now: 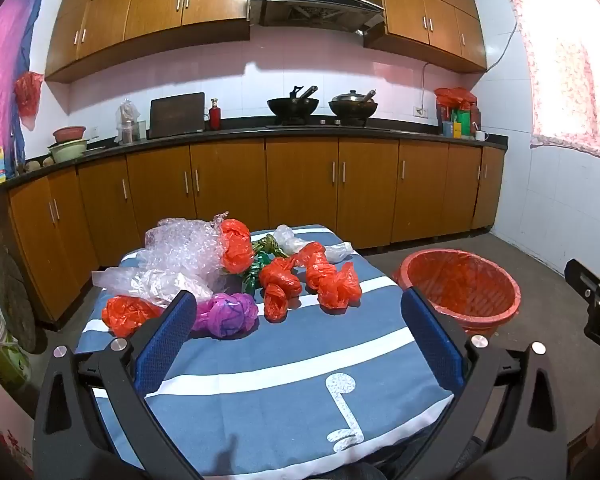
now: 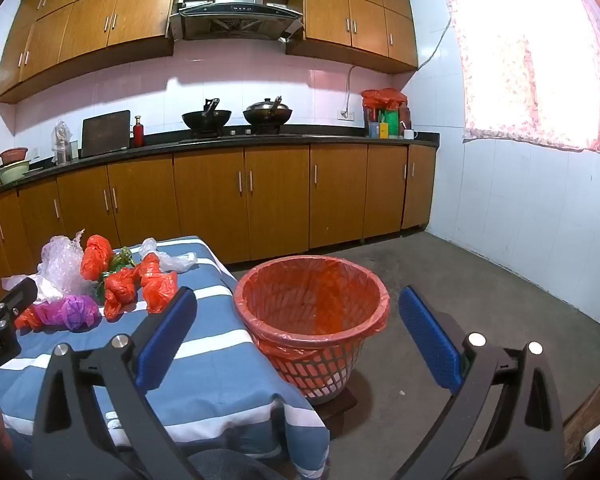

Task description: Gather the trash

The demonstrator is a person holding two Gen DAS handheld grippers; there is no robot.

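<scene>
— Looking at where things lie, nothing seems to have gone in yet: the red basket, lined with a red bag, stands on the floor just right of the tabletop, and from the right wrist view its inside looks empty.

— And the trash itself?

— All at the far left of the tabletop, in one loose heap. Nearest is a purple bag ball, with a red bag wad just left of it; two more crumpled red bags lie a bit farther in, then clear bubble wrap, another red bundle touching it, something green (a knotted bag, I think, partly hidden) and a clear bag at the far edge.

— What are the tools doing?

— Both are empty. The left gripper has its blue fingers spread wide over bare striped cloth, short of the pile. The right gripper is just as wide, and it frames the basket rather than any trash.

— So which step is this?

— The very start, I'd judge: the reach for a first piece.

— What does that call for?

— Carrying the left gripper forward and a little left until the purple ball sits between the fingers, then closing. Thin film squashes and slips, so the bite should take the bulk of the ball, not a loose flap. Then it goes across to the right and drops over the basket's rim.
</scene>
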